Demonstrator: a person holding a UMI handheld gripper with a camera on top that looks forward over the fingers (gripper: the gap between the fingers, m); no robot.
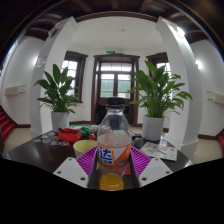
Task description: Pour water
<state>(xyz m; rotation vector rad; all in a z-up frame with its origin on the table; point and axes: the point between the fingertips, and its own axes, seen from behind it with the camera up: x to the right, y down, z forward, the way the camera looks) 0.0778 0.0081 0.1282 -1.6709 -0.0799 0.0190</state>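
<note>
A clear plastic bottle [113, 140] with an orange and blue label and orange drink in its bottom stands upright between my gripper's fingers. My gripper [112, 165] is shut on the bottle, with both pink pads [84, 162] pressed against its sides. A yellow bowl [84, 147] sits on the dark table [40, 155] just behind and left of the bottle. The bottle's base is hidden low between the fingers.
Red items [69, 133] lie on the table behind the bowl. A flat white and green packet [163, 148] lies to the right. Two potted plants [158, 95] flank a doorway beyond the table, one of them [58, 92] on the left.
</note>
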